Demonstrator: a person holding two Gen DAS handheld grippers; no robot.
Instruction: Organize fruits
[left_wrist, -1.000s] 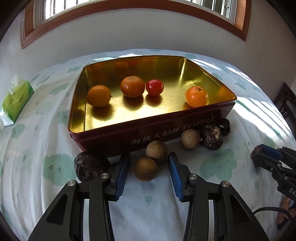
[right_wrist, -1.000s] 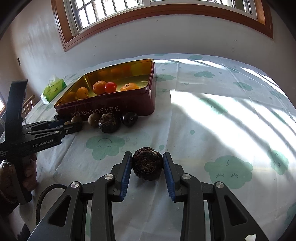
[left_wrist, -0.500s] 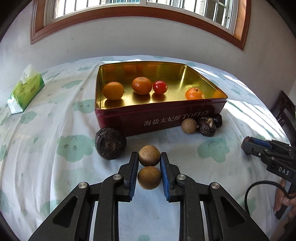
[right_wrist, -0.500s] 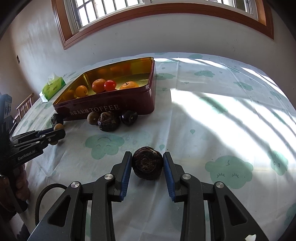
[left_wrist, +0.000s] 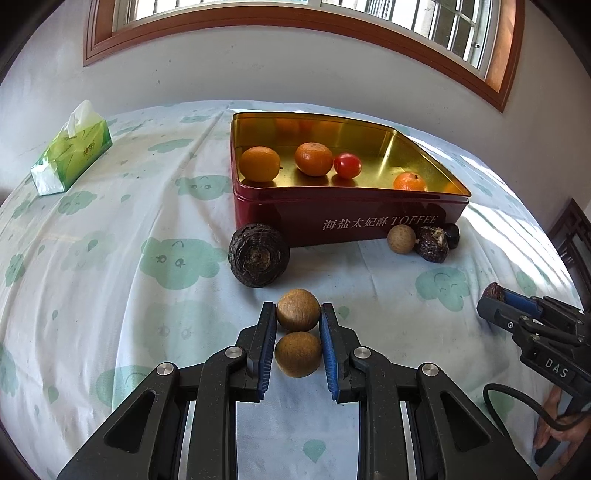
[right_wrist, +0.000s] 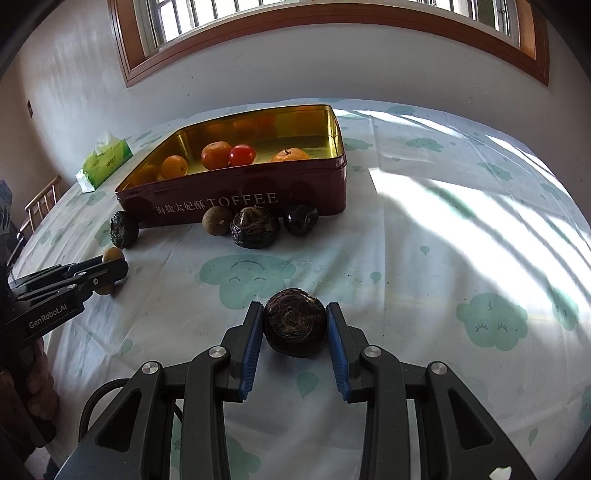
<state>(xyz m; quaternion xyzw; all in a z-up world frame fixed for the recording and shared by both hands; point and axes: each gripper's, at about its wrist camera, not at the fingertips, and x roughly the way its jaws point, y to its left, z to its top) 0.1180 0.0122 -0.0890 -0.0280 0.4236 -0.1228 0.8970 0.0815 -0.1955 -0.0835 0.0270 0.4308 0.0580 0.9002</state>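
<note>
— Left gripper (left_wrist: 298, 320) is clamped on two round, tan, matte longans (left_wrist: 297, 309), one behind the other between its blue ribbed pads.
— And the right gripper (right_wrist: 294, 321)?
— Closed on a dark, ridged water chestnut (right_wrist: 294, 322), squat and flaky-skinned.
— What's past the left one?
— Just ahead, another dark chestnut (left_wrist: 259, 254) touching the corner of a maroon toffee tin (left_wrist: 351, 214). Gold, shiny inside, holding three oranges (left_wrist: 313, 158) and a red tomato (left_wrist: 347, 165). Ahead and to its right, along the tin's front wall, a third longan (left_wrist: 403, 239), a wrinkled chestnut and a glossy black fruit sit bunched together.
— The surface?
— Creased white cloth (left_wrist: 110, 277) with pale green clouds. Far left, a green tissue pack (left_wrist: 72, 151); beyond, a white wall and a wood-framed window (left_wrist: 295, 22).
— Room to move?
— Right of the right gripper the cloth lies open and sunlit.
</note>
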